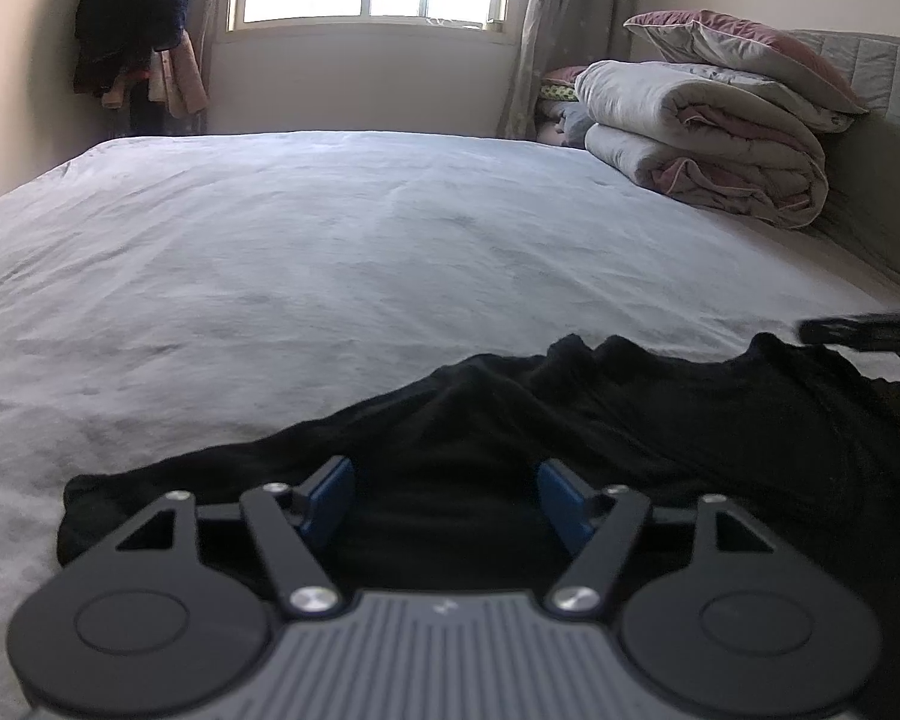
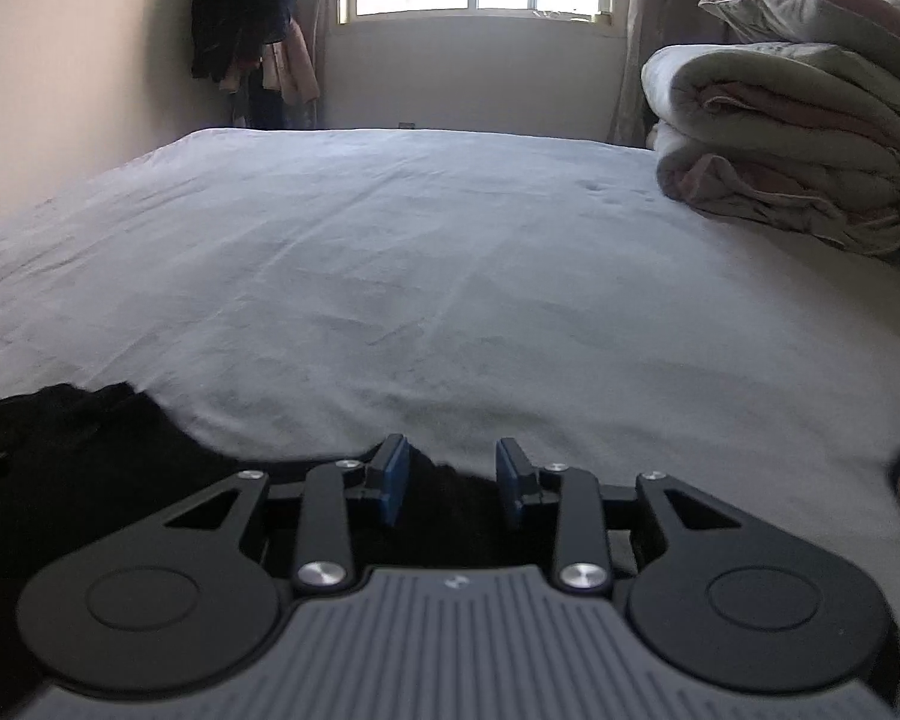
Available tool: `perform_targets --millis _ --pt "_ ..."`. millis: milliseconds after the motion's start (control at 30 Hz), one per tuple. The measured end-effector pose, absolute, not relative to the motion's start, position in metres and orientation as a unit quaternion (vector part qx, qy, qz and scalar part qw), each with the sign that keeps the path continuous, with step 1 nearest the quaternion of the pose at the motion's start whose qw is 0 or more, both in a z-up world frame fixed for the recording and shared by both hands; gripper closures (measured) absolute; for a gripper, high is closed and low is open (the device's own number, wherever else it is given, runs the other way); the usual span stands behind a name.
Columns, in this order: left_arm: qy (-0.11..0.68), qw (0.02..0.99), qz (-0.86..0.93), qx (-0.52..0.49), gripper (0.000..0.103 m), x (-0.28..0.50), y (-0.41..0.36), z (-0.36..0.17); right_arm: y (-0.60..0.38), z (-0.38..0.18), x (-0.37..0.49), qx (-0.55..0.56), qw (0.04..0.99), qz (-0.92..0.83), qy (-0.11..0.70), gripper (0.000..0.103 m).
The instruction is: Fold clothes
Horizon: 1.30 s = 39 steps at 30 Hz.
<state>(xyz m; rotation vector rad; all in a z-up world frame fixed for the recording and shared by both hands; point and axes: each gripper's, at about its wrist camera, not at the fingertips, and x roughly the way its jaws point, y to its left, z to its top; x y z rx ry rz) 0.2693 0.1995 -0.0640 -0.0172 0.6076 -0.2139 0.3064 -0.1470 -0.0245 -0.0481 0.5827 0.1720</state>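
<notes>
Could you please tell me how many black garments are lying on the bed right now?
1: the black garment lies rumpled along the bed's near edge, under both open grippers' jaws.

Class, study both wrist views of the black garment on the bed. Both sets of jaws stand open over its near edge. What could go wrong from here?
1. The black garment lies bunched, so the left gripper may pinch several layers.
2. The right gripper sits at the cloth's ragged edge, so it might catch only a sliver and slip.
3. Either could snag the grey bedsheet underneath.
</notes>
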Motion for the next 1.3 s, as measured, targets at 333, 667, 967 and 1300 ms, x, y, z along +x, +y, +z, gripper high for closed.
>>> perform_targets --millis 333,667,967,1300 --pt "0.283 0.953 -0.096 -0.05 0.032 0.225 0.19 -0.023 -0.174 0.002 0.174 -0.017 0.939 0.109 0.327 0.056" --pt "0.348 0.929 -0.124 -0.024 0.024 0.11 0.135 -0.036 -0.158 -0.017 0.068 -0.005 0.927 0.129 0.353 0.052" --pt "0.369 0.919 -0.127 0.053 0.016 -0.005 0.114 -0.045 -0.173 -0.034 -0.034 -0.023 0.921 0.13 0.367 0.045" --pt "0.377 0.911 -0.151 0.07 0.011 -0.096 0.118 -0.047 -0.206 -0.031 -0.105 -0.027 0.911 0.127 0.392 0.042"
